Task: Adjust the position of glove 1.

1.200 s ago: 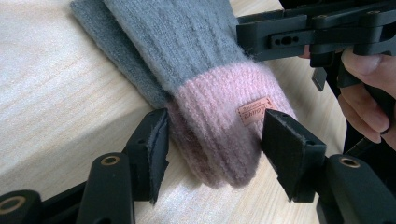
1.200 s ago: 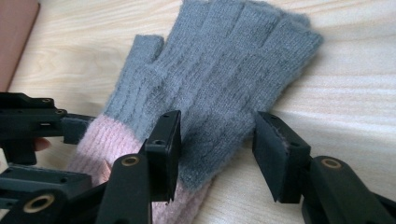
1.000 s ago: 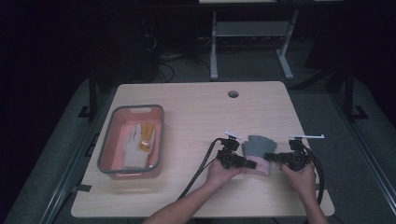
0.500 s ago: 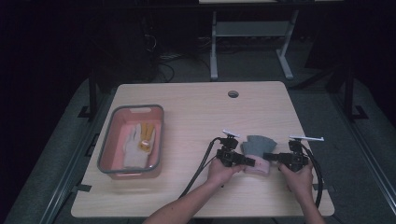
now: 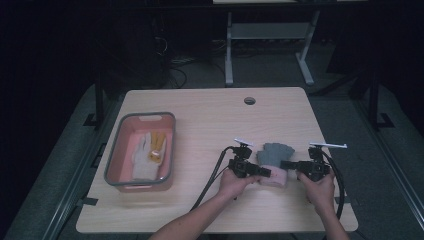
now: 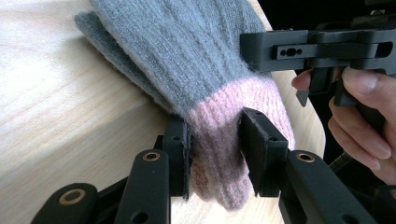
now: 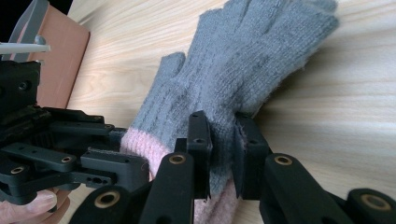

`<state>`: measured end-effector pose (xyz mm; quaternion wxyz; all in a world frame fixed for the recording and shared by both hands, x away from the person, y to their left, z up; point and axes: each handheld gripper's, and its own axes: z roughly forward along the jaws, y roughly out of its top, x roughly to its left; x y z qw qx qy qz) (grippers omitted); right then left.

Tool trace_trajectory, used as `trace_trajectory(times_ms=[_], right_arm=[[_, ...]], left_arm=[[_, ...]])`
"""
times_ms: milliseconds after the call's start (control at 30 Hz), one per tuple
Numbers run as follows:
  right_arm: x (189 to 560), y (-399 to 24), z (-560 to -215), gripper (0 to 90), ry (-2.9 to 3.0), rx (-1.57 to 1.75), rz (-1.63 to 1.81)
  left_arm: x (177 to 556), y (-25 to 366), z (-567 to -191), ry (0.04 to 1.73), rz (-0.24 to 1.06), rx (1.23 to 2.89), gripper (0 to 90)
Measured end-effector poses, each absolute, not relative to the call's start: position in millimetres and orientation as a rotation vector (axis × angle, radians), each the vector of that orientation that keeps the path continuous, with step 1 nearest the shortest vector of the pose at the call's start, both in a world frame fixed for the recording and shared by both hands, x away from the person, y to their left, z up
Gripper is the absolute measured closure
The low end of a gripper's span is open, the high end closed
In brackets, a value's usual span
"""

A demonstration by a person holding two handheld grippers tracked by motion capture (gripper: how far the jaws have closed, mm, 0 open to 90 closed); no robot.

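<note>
Two grippers: both clamp one grey knitted glove with a pink ribbed cuff (image 5: 272, 159), one from each side.
Left gripper (image 6: 214, 148): its jaws have just been closing and now pinch the pink cuff between the pads; in the high view it sits at the glove's left side (image 5: 260, 171).
Right gripper (image 7: 223, 148): its jaws have just been closing too and now squeeze a fold of grey knit just above the cuff; in the high view it reaches in from the glove's right side (image 5: 285, 164).
Hands: the person's left hand (image 5: 234, 183) and right hand (image 5: 316, 187) grasp the gripper bodies, with forearms coming over the worktop's near edge.
Glove place: flat on the light wooden worktop (image 5: 210, 115), toward its near right corner, between the two grippers.
Glove axis: long axis runs near to far; the cuff faces the near edge and the grey fingers point to the far edge.
Surroundings: a pink plastic tub with a grey rim (image 5: 116, 157) stands well apart by the left edge, holding a white work glove (image 5: 141, 161) with a yellow piece beside it.
Far edge: a round cable hole (image 5: 249, 100).
Obstruction: each gripper lies close in front of the other across the cuff.
</note>
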<state>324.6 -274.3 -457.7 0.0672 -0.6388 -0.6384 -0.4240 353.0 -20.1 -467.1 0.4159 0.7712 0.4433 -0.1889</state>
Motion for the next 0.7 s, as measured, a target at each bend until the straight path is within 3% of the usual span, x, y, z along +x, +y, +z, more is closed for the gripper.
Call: trace_trajectory(times_ms=[700], right_arm=[[332.8, -247.8, -436.5, 78.8, -1.912, -1.845, -1.32]], left_arm=[[350.8, 14.3, -443.6, 1.11, -0.428, 1.9, 64.8]])
